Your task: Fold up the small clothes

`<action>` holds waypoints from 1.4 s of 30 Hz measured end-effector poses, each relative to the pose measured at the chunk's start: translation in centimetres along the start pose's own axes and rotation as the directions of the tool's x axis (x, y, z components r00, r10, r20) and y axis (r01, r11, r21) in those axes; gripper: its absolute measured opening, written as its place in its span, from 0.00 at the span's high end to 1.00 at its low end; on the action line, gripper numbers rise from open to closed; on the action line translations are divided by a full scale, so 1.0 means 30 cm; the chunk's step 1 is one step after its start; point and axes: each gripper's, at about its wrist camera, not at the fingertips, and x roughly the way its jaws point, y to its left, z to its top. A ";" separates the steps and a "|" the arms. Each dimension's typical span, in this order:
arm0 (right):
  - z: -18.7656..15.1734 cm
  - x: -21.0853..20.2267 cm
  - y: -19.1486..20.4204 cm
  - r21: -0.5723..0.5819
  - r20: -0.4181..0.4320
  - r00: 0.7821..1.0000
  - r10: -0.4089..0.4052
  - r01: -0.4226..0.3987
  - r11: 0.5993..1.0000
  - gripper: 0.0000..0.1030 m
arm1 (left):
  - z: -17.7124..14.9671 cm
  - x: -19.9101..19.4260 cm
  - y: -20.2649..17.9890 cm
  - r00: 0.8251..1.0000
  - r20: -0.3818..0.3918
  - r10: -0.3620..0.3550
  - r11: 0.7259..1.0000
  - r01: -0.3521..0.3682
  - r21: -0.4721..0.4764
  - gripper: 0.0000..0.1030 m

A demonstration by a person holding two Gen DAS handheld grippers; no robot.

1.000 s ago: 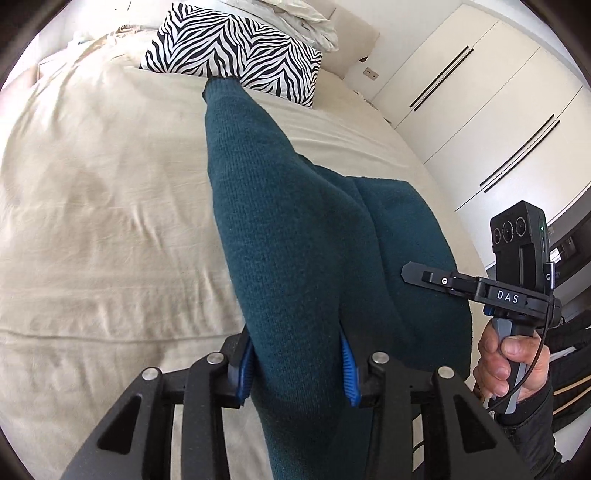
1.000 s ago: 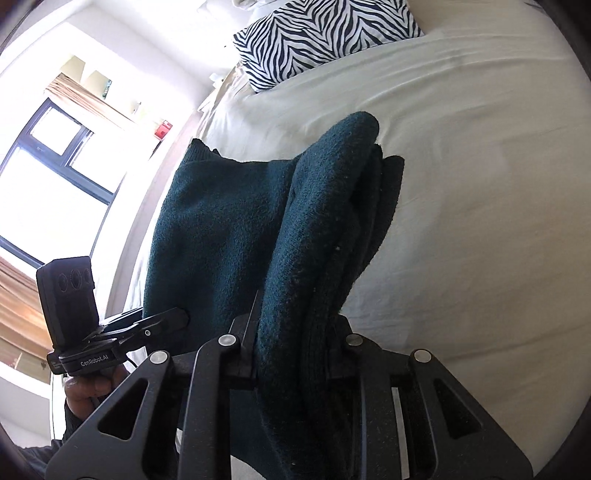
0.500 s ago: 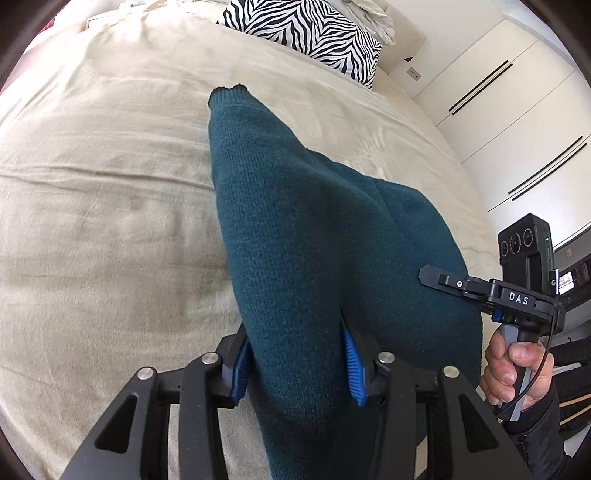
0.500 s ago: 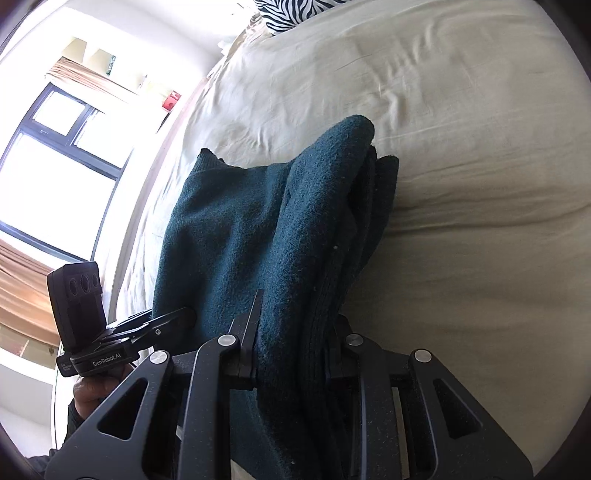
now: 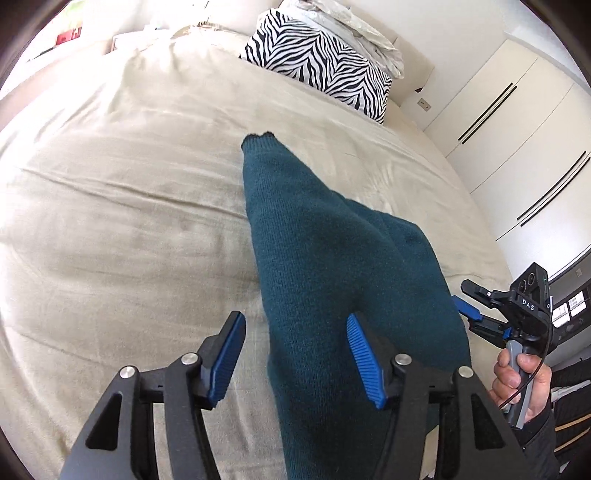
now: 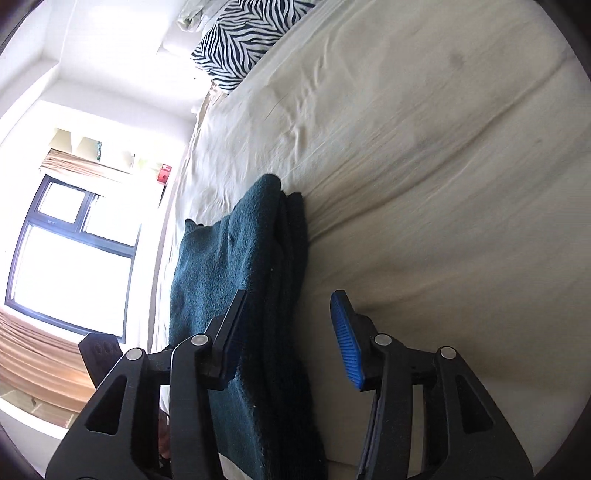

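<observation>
Bright daylight, strong fisheye bend.
The window (image 6: 74, 258) is blown out white; the bed (image 6: 443, 166) nearby smears with motion blur.

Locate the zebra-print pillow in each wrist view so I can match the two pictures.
Left wrist view: zebra-print pillow at top centre-right, at the far end of the bed.
Right wrist view: the pillow at the top, left of centre, partly cut off by the frame edge.
Shared landmark: the teal sweater, lying on the bed in both views.

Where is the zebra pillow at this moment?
The zebra pillow lies at the head of the beige bed, top centre in the left wrist view, beyond the teal sweater.
</observation>
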 end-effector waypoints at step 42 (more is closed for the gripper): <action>-0.364 -0.571 0.715 -0.431 0.723 0.690 -0.034 0.489 0.759 0.00 | -0.152 -0.473 -0.348 0.728 0.551 0.409 0.838 -0.539 0.090 0.00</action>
